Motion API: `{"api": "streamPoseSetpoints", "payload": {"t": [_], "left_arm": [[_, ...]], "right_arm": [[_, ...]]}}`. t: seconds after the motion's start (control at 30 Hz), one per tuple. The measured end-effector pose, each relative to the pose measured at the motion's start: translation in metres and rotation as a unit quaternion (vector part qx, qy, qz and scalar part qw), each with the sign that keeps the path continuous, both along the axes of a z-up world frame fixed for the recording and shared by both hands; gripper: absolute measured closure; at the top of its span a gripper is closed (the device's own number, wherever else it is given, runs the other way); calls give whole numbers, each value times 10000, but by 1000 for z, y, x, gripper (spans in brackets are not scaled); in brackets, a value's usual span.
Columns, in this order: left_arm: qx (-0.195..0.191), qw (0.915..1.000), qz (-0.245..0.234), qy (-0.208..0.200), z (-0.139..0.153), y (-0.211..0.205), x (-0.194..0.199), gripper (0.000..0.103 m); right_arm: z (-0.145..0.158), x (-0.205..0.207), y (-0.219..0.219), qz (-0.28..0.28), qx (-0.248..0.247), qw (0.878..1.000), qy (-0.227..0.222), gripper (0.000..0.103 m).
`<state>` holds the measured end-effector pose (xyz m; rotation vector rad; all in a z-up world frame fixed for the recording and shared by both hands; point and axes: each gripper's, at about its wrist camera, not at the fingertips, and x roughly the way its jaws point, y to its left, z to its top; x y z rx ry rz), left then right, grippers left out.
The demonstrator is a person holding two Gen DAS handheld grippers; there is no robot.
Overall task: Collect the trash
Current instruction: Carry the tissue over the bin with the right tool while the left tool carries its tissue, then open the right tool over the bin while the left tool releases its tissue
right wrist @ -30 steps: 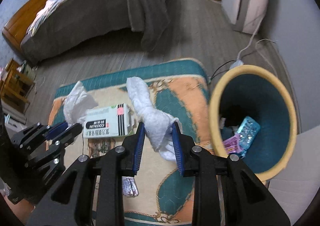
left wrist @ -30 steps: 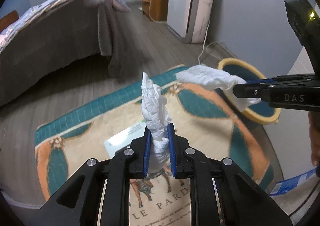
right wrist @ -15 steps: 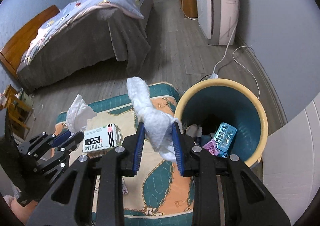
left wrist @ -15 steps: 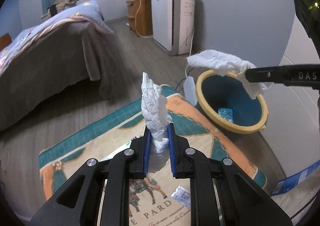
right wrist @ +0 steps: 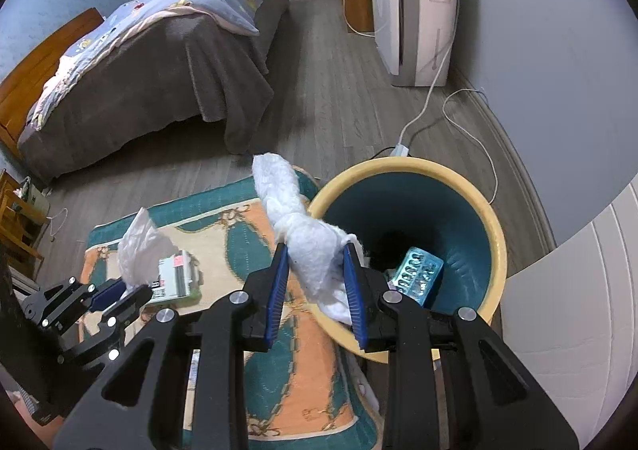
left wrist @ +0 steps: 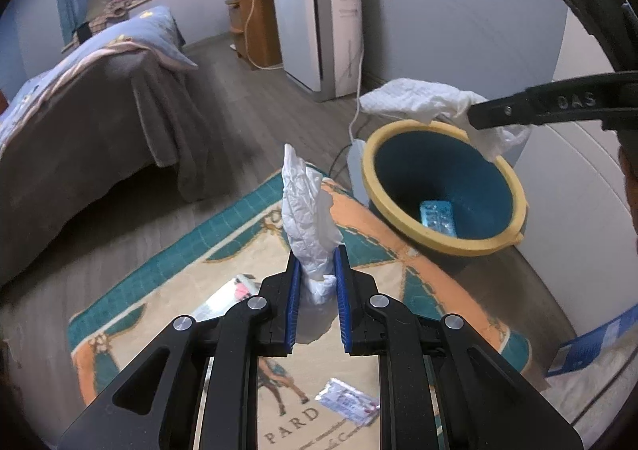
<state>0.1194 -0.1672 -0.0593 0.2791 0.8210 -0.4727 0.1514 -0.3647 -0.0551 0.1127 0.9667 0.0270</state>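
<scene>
The right jaws (right wrist: 317, 282), pinching a tissue wad (right wrist: 307, 234), hang over the bin (right wrist: 402, 167) rim, nearer than the left jaws (left wrist: 317, 282) clamping a crumpled tissue (left wrist: 307, 207) above the rug (left wrist: 167, 262).

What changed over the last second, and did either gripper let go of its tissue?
Both grippers carried their loads from over the rug toward the bin; the right gripper now holds its tissue at the rim. Neither released: the left gripper stays clamped on its tissue.
</scene>
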Motion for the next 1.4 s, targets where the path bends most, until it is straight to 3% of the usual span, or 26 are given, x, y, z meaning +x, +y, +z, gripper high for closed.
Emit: {"api": "streamPoseSetpoints", "payload": {"t": [0.37,0.73,0.8,0.9,1.03,1.17,1.23,1.4], "left_arm": [[-55,9979,-597,234,-14,-57,-2,85],[96,9933,-1044,486,-40,-139,33,84],[43,9937,-984,533,-46,-147,42,77],[19,9946,-926,470,-48,-153,48,51],[-3,9949,-958,308,-44,-146,42,30],[14,9967,-774,238,-37,-125,36,20],[-18,9976,-670,200,-29,-106,32,15],[92,9994,-298,-114,-10,-51,21,10]], "right_arm": [[-28,17,-70,-623,182,9973,338,76],[-40,18,-103,-1119,349,9921,444,74],[-41,19,-105,-1177,381,9913,442,72],[-41,19,-106,-1230,435,9904,451,58],[-39,21,-102,-1140,399,9917,441,49],[-34,21,-99,-1117,401,9923,361,39],[-31,22,-91,-1026,346,9936,311,29],[-24,24,-58,-623,180,9976,243,16]]}}
